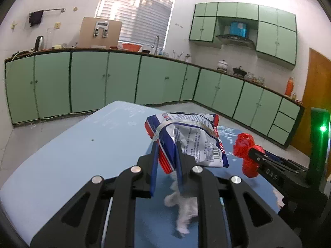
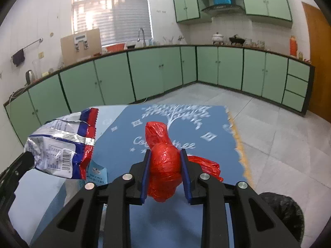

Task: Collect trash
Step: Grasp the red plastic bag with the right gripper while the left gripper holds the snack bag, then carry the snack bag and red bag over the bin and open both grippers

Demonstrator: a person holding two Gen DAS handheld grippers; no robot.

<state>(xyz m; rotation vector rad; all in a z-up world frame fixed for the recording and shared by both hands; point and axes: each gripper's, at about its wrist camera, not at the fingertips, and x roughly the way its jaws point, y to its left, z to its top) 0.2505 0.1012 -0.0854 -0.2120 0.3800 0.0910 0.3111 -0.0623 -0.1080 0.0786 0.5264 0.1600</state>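
My left gripper [image 1: 166,147] is shut on an empty blue, red and white snack bag [image 1: 192,138] and holds it above the table. The bag also shows in the right wrist view [image 2: 62,144] at the left. My right gripper [image 2: 164,157] is shut on a knotted red plastic bag [image 2: 163,165], held above the blue mat [image 2: 206,144]. In the left wrist view the red bag [image 1: 245,154] shows at the right, at the tip of the right gripper. A crumpled white tissue [image 1: 182,208] lies on the mat below my left gripper.
The table [image 1: 62,165] has a light blue top with the darker mat on its right part. A small blue packet [image 2: 97,172] lies on the table. A black-lined bin [image 2: 283,212] stands low right of the table. Green cabinets [image 2: 165,72] line the far walls.
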